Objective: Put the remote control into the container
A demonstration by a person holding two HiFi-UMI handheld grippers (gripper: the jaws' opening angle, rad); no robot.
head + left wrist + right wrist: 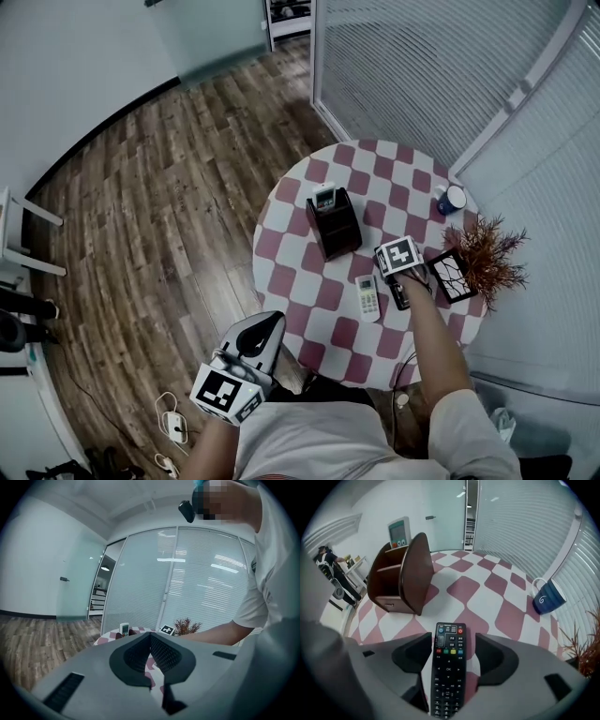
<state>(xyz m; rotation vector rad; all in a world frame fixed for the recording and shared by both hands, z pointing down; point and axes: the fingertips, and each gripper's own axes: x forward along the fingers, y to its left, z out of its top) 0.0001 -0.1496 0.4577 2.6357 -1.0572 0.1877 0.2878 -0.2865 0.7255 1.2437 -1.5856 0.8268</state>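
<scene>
Nearest, the left hand-held gripper (150, 645) hangs just off the surface (309, 274), clenched on nothing. Further on, the right hand-held gripper (449, 654) points steeply down, released, its jaws astride the black remote (448, 667), which lies flat on the checks with a white remote (368, 298) just beside it. Beyond stands the container (401, 576), a third remote (325, 197) upright inside it, and farthest a mug (548, 598).
</scene>
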